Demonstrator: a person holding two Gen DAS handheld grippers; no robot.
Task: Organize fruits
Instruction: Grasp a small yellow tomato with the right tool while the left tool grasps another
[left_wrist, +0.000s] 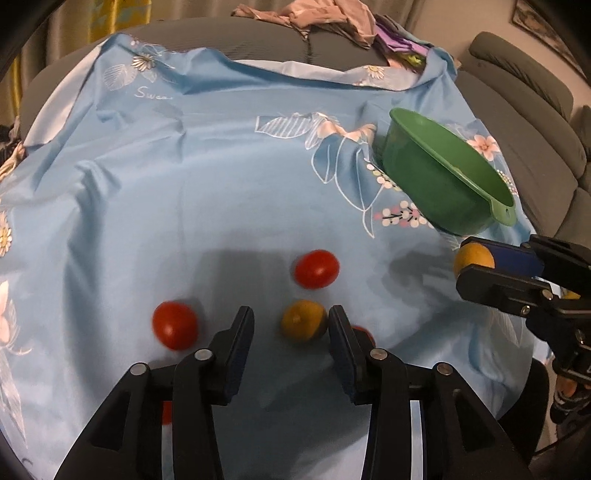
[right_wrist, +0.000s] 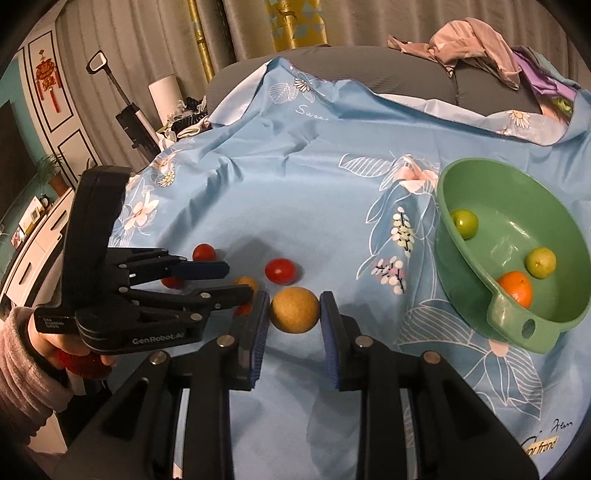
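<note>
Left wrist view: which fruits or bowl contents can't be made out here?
- Green plastic bowl: its own wall hides the inside.
- Small red tomato: mostly behind the left claw finger.
- Red fruit: a sliver beside the claw's linkage.
- Round yellow-brown fruit: partly covered by the right claw.

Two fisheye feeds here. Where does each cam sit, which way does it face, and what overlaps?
Left wrist: on the left gripper, looking forward and down at the blue cloth; own open fingers flank a small yellow fruit.
Right wrist: on the right gripper, facing the same way; own fingers clamp a tan round fruit; person's sleeved hand shows.
Shared: green bowl, cloth, red tomato, and each shows the other gripper.
</note>
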